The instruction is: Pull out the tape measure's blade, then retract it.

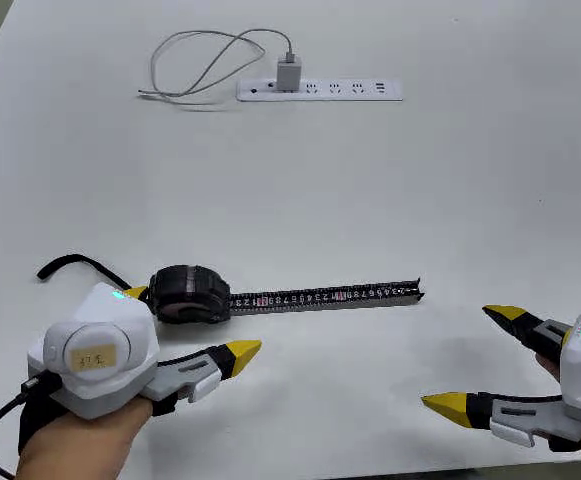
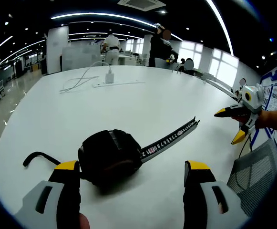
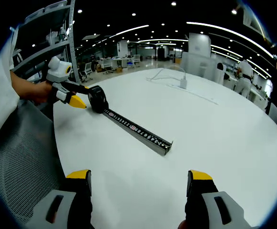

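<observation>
A black tape measure (image 1: pixel 190 293) lies on the white table (image 1: pixel 370 190), its blade (image 1: pixel 325 296) pulled out to the right and flat on the surface, ending in a hook (image 1: pixel 418 290). Its black strap (image 1: pixel 70 262) trails left. My left gripper (image 1: pixel 190 322) stands open around the case, far finger beside it, near finger apart from it. The left gripper view has the case (image 2: pixel 110 155) between the open jaws (image 2: pixel 131 167) and the blade (image 2: pixel 169 139) running away. My right gripper (image 1: pixel 470 358) is open, short of the blade's end (image 3: pixel 164 148), nothing held (image 3: pixel 139 175).
A white power strip (image 1: pixel 320 89) with a plugged charger (image 1: pixel 288 72) and a looped cable (image 1: pixel 200 62) lies at the table's far side. The table's near edge runs just below both grippers. People stand far behind the table (image 2: pixel 112 45).
</observation>
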Tool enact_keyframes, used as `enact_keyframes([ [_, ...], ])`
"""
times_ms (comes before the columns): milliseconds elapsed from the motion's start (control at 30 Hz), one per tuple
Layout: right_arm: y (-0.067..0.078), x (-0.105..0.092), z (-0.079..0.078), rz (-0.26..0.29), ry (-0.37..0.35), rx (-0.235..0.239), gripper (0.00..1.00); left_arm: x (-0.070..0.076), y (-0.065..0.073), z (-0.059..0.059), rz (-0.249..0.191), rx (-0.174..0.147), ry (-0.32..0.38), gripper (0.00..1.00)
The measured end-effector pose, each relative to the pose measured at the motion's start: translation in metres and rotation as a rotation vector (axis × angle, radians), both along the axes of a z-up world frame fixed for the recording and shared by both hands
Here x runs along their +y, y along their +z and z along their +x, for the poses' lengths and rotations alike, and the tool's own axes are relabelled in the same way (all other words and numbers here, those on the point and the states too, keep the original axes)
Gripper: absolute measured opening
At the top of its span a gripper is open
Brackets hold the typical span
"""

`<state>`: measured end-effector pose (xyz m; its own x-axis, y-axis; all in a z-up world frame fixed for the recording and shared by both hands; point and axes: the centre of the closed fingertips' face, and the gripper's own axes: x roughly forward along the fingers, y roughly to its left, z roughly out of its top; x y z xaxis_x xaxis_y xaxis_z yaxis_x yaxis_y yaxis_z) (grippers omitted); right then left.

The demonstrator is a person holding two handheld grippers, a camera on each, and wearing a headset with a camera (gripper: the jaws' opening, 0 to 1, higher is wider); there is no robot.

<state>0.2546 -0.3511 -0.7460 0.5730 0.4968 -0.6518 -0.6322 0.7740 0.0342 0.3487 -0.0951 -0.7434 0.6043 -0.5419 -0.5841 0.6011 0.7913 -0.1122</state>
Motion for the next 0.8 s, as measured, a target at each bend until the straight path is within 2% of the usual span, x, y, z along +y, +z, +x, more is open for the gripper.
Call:
enact_keyframes([
  [67, 0.001, -0.001, 0.003, -0.002, 0.003, -0.001, 0.79, 0.001, -0.001, 0.002, -0.004, -0.001, 0.017, 0.84],
  [100, 0.000, -0.003, 0.005, -0.021, 0.011, -0.004, 0.78, 0.001, -0.001, 0.004, -0.017, -0.004, 0.041, 0.84],
  [267, 0.002, -0.004, 0.012, -0.036, 0.040, -0.007, 0.73, -0.001, -0.002, 0.007, -0.033, -0.006, 0.084, 0.84],
  [433, 0.003, -0.004, 0.019, -0.057, 0.077, -0.005, 0.67, -0.001, -0.003, 0.012, -0.028, -0.015, 0.134, 0.83],
  [533, 0.003, -0.004, 0.023, -0.067, 0.096, -0.001, 0.64, -0.002, -0.002, 0.015, -0.049, 0.000, 0.169, 0.83],
  [633, 0.001, -0.005, 0.028, -0.083, 0.123, 0.003, 0.60, 0.003, -0.004, 0.018, -0.025, -0.007, 0.180, 0.79],
  [700, 0.001, -0.005, 0.031, -0.085, 0.144, 0.008, 0.57, 0.001, -0.002, 0.020, -0.055, 0.007, 0.201, 0.78],
  [800, 0.002, -0.005, 0.035, -0.085, 0.175, 0.010, 0.50, 0.003, -0.004, 0.021, -0.057, 0.013, 0.215, 0.77],
])
